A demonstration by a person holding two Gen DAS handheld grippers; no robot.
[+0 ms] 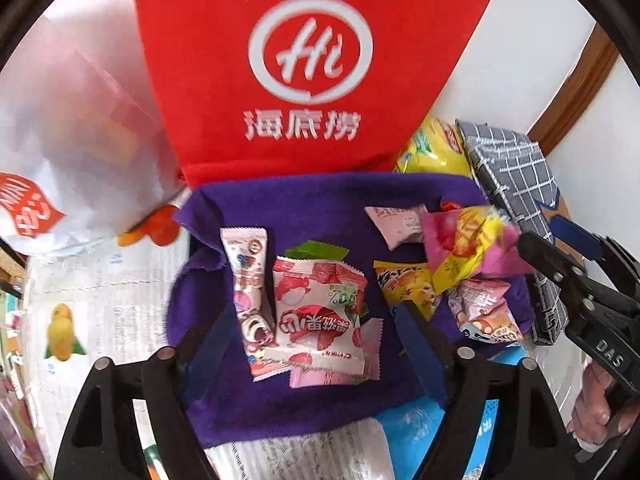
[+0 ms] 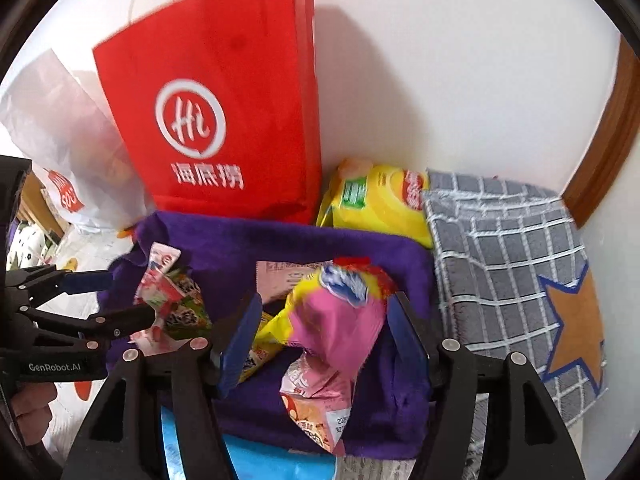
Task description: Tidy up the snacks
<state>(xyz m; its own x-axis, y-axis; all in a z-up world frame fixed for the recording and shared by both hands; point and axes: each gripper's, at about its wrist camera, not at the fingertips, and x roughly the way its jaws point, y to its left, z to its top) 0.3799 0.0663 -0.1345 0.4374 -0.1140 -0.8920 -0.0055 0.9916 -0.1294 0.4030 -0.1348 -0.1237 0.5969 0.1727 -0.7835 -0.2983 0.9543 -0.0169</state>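
Observation:
Several snack packets lie on a purple cloth [image 1: 304, 208] [image 2: 280, 240]. In the left wrist view a lychee packet [image 1: 320, 312] and a slim pink packet [image 1: 250, 288] lie between the open fingers of my left gripper [image 1: 316, 344]. My right gripper [image 2: 324, 332] is open around a pink and yellow packet [image 2: 332, 312], which looks blurred and lifted off the cloth; it also shows in the left wrist view [image 1: 468, 248]. A pink packet [image 2: 316, 404] lies under it. The left gripper [image 2: 116, 304] appears at the left of the right wrist view.
A red paper bag [image 1: 304, 72] [image 2: 224, 120] stands behind the cloth against the wall. A white bag [image 1: 68, 140] is at the left. A yellow chip bag [image 2: 376, 200] and a grey checked fabric box [image 2: 508, 264] are at the right. Newspaper [image 1: 100, 292] covers the surface.

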